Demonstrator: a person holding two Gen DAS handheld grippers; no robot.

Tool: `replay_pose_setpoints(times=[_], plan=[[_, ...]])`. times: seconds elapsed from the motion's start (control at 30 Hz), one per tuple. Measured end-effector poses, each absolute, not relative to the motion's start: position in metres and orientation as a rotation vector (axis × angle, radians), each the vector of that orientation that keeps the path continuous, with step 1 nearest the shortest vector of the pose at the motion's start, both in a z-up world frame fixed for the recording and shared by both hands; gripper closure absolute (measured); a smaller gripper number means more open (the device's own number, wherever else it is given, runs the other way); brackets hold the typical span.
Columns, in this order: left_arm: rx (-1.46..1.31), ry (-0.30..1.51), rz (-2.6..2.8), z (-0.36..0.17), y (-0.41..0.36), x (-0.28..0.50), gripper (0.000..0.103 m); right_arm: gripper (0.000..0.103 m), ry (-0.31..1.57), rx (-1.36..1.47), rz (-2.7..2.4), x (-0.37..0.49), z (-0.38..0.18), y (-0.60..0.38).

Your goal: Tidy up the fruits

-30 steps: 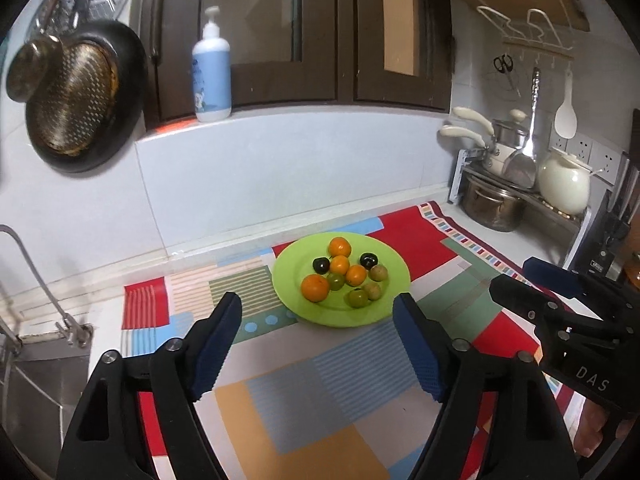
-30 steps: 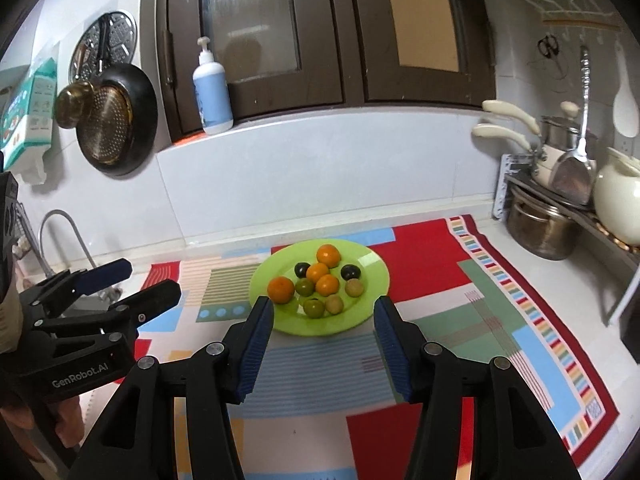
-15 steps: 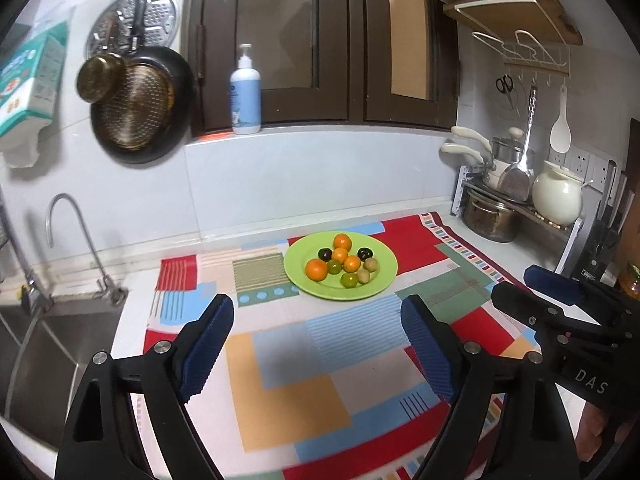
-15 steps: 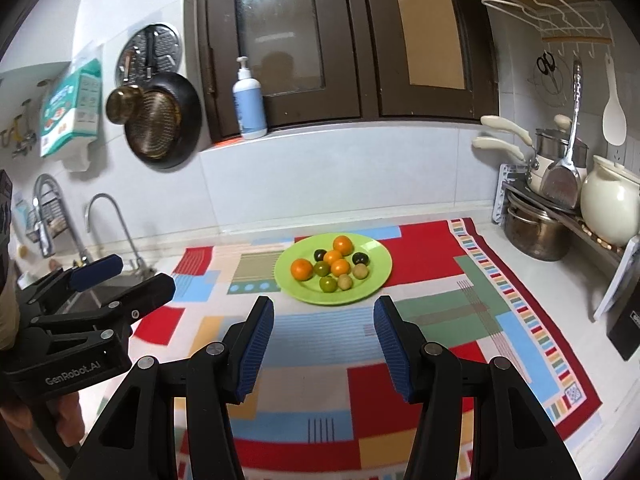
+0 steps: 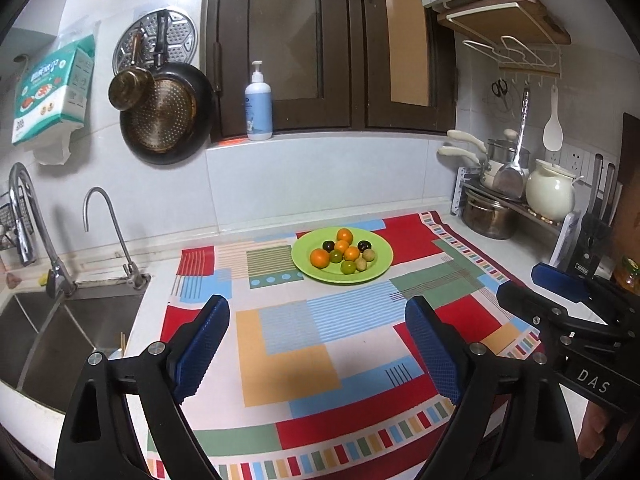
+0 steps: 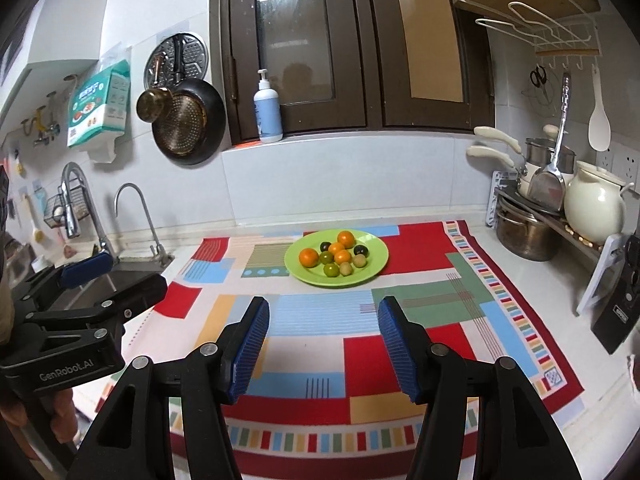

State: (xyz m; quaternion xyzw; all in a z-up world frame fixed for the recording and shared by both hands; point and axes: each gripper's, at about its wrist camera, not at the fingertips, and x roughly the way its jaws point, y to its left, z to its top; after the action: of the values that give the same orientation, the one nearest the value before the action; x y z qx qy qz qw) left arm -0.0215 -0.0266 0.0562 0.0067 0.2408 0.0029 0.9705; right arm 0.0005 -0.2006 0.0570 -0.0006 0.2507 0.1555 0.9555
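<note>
Pulled back from the round lime-green plastic plate (image 5: 380, 264) since a second ago, both cameras, with far more of the bench and the steel sink (image 5: 52, 332) at left now in view. Left hand-held gripper (image 5: 316, 344) held wide, blue pads apart over the near part of the patchwork cloth of red, blue, green and orange blocks (image 5: 292, 364), gripping nothing. Right hand-held gripper (image 6: 322, 346) likewise spread wide and empty, low over the same cloth, near its striped border. Plate resting toward the far edge of the cloth, well apart from both sets of fingers. On the plate, a tight cluster: four small orange citrus fruits (image 6: 308, 257), two dark, nearly black round fruits (image 6: 361, 249), and several green and yellow-green round fruits (image 6: 330, 269), all touching or just beside one another. On the far sill, a pale blue pump bottle (image 5: 258, 107); on the wall left of it, a dark hanging frying pan (image 5: 168, 120). At far right, a cream ceramic pot (image 6: 594, 208) on a rack.
</note>
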Motion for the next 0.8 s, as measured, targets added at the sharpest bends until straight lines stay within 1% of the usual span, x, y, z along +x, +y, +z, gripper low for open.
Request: replay_pose_setpoints(times=[0.2,0.27,0.37,0.43,0.8], plan=[[0.011,0.482,0.021,0.058,-0.030,-0.032,0.009,0.045,0.501,-0.003,0.326,-0.010,0.059,-0.204],[0.010,0.481,0.024,0.058,-0.030,-0.035,0.005,0.045,0.502,-0.006,0.328,-0.013,0.059,-0.206],[0.013,0.476,0.026,0.058,-0.033,-0.040,0.004,0.045,0.501,-0.008,0.331,-0.016,0.059,-0.208],[0.015,0.475,0.033,0.059,-0.033,-0.042,0.000,0.045,0.501,-0.007,0.332,-0.018,0.059,-0.209],[0.033,0.466,0.059,0.061,-0.037,-0.056,0.000,0.045,0.501,-0.007,0.334,-0.027,0.058,-0.214]])
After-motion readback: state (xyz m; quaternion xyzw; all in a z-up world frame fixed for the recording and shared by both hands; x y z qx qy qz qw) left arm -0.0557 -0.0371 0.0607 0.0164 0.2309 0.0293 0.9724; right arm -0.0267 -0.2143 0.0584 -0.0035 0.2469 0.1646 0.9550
